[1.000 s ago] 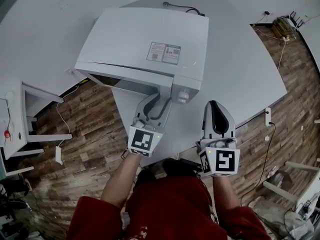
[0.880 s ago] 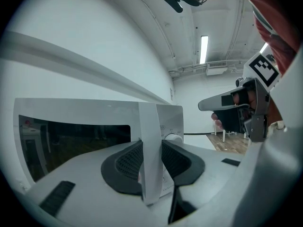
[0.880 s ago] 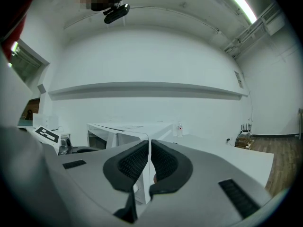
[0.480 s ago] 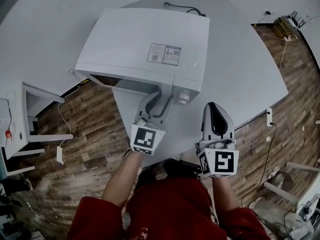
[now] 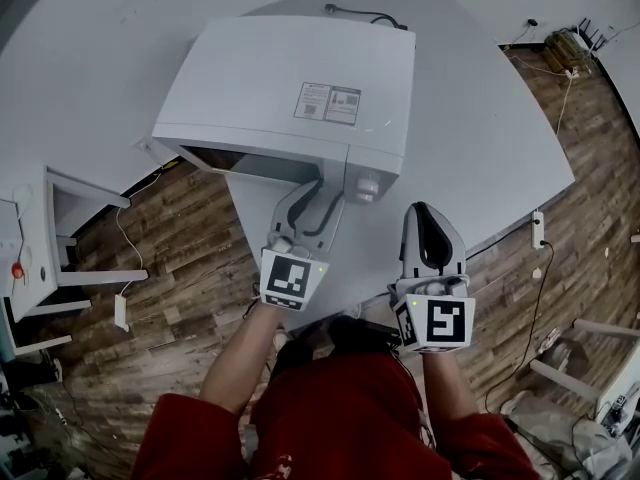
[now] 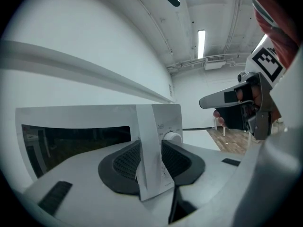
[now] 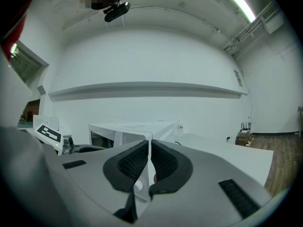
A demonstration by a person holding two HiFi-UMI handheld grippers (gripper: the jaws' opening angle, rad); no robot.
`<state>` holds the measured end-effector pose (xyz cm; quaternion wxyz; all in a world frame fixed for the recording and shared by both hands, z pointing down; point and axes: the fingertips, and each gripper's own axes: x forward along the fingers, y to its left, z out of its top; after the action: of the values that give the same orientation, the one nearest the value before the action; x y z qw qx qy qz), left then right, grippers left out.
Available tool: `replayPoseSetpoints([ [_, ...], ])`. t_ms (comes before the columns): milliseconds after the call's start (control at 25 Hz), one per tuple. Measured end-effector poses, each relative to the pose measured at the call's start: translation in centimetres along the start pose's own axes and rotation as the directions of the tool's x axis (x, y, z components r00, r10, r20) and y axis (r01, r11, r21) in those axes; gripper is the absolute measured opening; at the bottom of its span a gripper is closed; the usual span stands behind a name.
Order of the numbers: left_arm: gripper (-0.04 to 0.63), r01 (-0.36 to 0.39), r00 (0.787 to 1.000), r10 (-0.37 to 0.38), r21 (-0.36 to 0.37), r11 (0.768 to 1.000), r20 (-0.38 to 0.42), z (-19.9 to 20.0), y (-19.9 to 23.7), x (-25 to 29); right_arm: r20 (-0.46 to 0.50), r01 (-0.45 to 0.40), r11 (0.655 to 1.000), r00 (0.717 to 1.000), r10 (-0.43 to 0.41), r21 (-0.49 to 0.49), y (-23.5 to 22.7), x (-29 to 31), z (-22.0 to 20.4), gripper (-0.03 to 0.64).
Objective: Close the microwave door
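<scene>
A white microwave (image 5: 290,78) stands on the white table (image 5: 480,138). Its dark-windowed door (image 5: 250,163) lies almost flush with the front. My left gripper (image 5: 322,190) reaches up to the door's right edge, beside the round knob (image 5: 367,185). In the left gripper view the pads (image 6: 128,161) are shut on that thin white door edge (image 6: 149,145), and the knob (image 6: 173,137) is just right of it. My right gripper (image 5: 427,213) hovers over the table to the right of the microwave. It is shut on nothing, as the right gripper view confirms for the right gripper (image 7: 149,157).
A black cable (image 5: 365,13) runs off the microwave's back. A clear bottle (image 7: 180,126) stands at the table's far end. A power strip (image 5: 537,233) hangs by the table's right edge. A white frame stand (image 5: 40,238) is on the wooden floor at left.
My left gripper has shifted very slightly toward the microwave, still gripping the door edge. The right gripper has stayed where it was.
</scene>
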<state>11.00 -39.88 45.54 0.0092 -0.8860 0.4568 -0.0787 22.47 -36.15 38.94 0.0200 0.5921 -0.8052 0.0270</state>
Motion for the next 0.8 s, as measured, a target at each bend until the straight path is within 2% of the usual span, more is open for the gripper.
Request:
replayPoseSetpoints([
  [320,0.135,-0.062,0.996,0.064,-0.034,0.998,0.067,2.7,1.8,-5.1,0.040,0.001,1.000,0.999,0.000,-0.005,2.7,-1.3,1.6,0.037],
  [480,0.135,-0.113,0.984,0.121,-0.071,0.991,0.128,5.0,3.1,-8.9,0.058,0.004,1.000,0.998,-0.003,-0.019,5.0,-2.5,2.4,0.037],
  [720,0.135,-0.194,0.973,0.202,-0.078,0.978,0.112,7.1,5.5,-14.5,0.095,0.005,0.999,0.995,-0.002,-0.037,9.3,-4.5,4.5,0.037],
  [800,0.135,-0.215,0.969,0.220,-0.052,0.975,0.110,8.0,5.8,-16.6,0.114,0.008,0.999,0.994,-0.002,-0.046,10.8,-5.4,5.4,0.037],
])
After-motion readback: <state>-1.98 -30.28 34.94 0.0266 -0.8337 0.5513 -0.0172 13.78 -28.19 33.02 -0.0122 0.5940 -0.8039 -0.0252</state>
